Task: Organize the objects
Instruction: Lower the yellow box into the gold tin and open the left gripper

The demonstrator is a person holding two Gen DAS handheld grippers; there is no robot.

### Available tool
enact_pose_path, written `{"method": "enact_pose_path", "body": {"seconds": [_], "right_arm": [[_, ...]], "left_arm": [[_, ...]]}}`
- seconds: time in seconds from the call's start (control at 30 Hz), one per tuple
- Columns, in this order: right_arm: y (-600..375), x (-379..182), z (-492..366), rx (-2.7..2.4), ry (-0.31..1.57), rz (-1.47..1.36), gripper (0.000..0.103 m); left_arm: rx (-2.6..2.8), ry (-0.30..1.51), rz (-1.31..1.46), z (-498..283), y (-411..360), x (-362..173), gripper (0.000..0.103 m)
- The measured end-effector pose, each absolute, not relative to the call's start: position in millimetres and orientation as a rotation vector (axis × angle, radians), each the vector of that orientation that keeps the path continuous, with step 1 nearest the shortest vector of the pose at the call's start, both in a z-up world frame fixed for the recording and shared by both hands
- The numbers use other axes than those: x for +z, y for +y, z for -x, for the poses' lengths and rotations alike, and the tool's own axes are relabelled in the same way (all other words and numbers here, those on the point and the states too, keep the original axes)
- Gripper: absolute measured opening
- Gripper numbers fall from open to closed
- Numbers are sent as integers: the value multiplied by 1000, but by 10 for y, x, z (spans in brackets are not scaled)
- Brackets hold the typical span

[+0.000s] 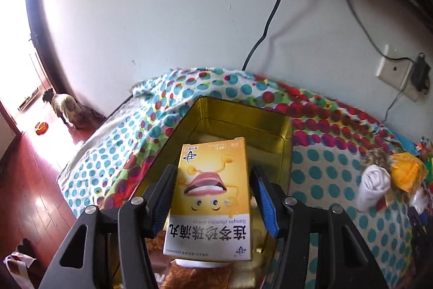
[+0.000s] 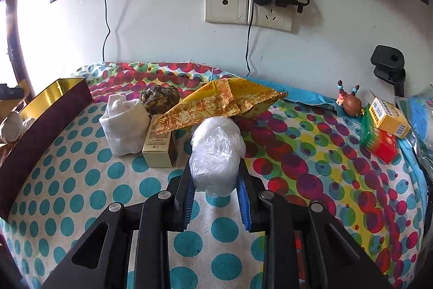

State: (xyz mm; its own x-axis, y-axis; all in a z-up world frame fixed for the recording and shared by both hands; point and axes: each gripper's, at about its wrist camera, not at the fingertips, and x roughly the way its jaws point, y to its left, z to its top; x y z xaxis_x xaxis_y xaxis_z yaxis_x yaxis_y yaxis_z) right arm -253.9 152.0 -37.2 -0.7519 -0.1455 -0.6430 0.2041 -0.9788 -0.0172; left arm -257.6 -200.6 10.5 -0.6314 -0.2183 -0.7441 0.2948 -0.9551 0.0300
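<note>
Between the left gripper's (image 1: 213,180) spread jaws: yellow box (image 1: 212,197).

Daylight from doorway (image 1: 16,26) at left, blown out; glare on floor (image 1: 40,197). Fisheye bends edges, corners vignetted.

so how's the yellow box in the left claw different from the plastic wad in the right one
The yellow box is rigid, flat-sided and printed with a cartoon face; the plastic wad is crumpled, rounded, translucent white. The box sits over the gold tin with the pads apart from its sides; the wad is over the dotted cloth, pinched. Both lie between a claw's fingers.
</note>
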Motion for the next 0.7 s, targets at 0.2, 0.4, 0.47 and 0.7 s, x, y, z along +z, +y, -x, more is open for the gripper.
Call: {"method": "enact_pose_path", "body": {"seconds": [0.2, 0.4, 0.47, 0.7], "right_arm": [[1511, -390, 2552, -2767, 135, -1023, 26], [1506, -392, 2556, -2771, 142, -1024, 26], [1509, -387, 2551, -2773, 141, -1021, 26], [1507, -382, 2553, -2770, 141, -1021, 27]], "left_arm": [[-2555, 112, -1250, 2895, -2090, -79, 56], [-2524, 130, -1303, 3052, -2119, -283, 54], [-2512, 146, -1312, 3076, -2134, -339, 53], [-2510, 179, -1298, 3068, -2182, -340, 63]]}}
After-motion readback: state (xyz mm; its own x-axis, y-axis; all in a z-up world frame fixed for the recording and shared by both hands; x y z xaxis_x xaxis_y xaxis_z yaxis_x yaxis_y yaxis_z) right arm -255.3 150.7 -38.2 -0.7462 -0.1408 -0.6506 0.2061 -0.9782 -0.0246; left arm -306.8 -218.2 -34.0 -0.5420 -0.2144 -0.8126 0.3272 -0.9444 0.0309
